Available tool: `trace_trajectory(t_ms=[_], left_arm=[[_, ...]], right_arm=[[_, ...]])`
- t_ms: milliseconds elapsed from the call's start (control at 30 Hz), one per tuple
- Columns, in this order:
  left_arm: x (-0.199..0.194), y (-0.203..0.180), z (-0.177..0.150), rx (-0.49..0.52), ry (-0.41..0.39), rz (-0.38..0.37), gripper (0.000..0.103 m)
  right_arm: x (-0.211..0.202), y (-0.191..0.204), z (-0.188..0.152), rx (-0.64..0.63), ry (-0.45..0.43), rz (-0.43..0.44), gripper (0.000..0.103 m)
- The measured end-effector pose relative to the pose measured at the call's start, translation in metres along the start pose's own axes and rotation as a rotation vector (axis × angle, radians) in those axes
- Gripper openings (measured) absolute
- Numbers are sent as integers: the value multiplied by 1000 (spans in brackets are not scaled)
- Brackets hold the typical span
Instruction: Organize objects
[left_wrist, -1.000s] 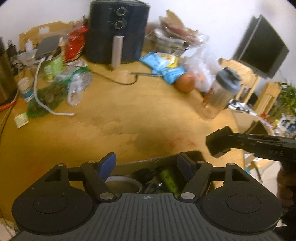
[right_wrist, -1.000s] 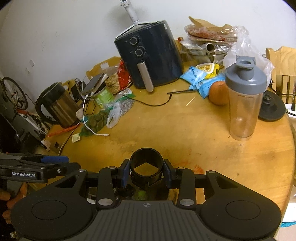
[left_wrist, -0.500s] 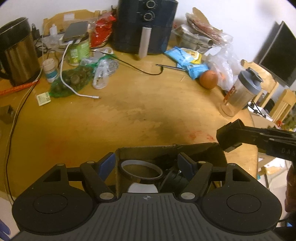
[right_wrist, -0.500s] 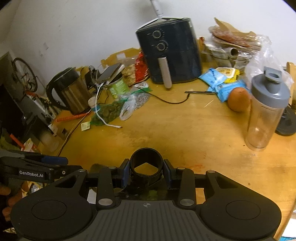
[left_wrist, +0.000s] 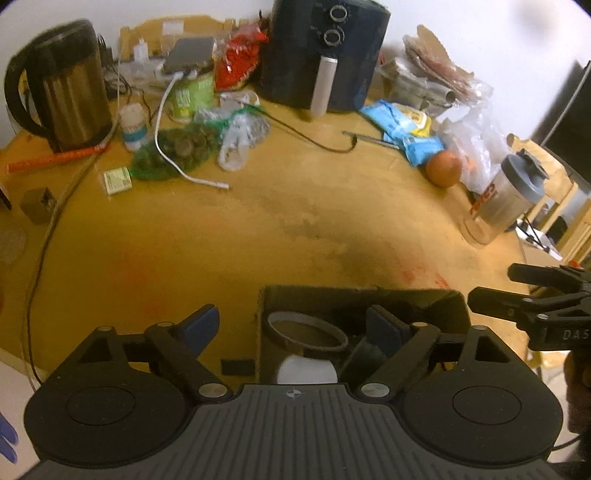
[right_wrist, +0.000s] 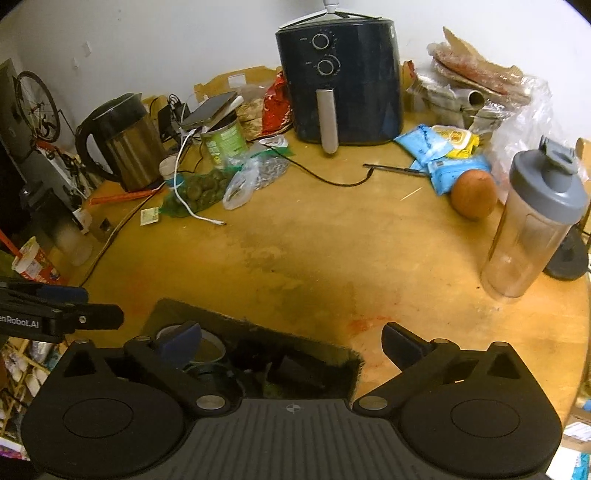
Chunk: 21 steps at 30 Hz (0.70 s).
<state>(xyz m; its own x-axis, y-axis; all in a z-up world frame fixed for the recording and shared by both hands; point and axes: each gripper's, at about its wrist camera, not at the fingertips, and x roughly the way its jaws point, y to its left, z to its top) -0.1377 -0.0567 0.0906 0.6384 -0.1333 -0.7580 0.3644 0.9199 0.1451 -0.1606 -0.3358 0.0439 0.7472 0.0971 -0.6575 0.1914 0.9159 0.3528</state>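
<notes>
My right gripper (right_wrist: 291, 341) had just sprung wide, empty; the left gripper (left_wrist: 295, 325) opened too, straddling the box (left_wrist: 454, 306) wall; next pickup needs choosing.

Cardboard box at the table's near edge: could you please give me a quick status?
Left gripper and right gripper open, jaws just widened, nothing held. Cardboard box open, tape roll inside. Table ahead unobstructed.

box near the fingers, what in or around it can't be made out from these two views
- Left wrist view: the box has its near part hidden behind the left gripper; only a ring and a white lid show.
- Right wrist view: the contents are dark, partly behind the right gripper.
- Shaker bottle label: blurred.
</notes>
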Motion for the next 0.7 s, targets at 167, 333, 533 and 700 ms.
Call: trace_trajectory(t_ms=[167,333,533,700], left_arm=[[-8,-5,4,27,-105,30,103],[-9,-13,12,73,-141,47,103],[-12,-26,18,158,-187,120,103],[-14,-38,21,248,-223,214,103]], right_arm=[[-4,1,2,-38,-42,-53,103],[-11,2,4,-81,-109,-117,103],[-21,7,7,-153,-189,-233,103],[-25,10,8,-177,-219,-284,103]])
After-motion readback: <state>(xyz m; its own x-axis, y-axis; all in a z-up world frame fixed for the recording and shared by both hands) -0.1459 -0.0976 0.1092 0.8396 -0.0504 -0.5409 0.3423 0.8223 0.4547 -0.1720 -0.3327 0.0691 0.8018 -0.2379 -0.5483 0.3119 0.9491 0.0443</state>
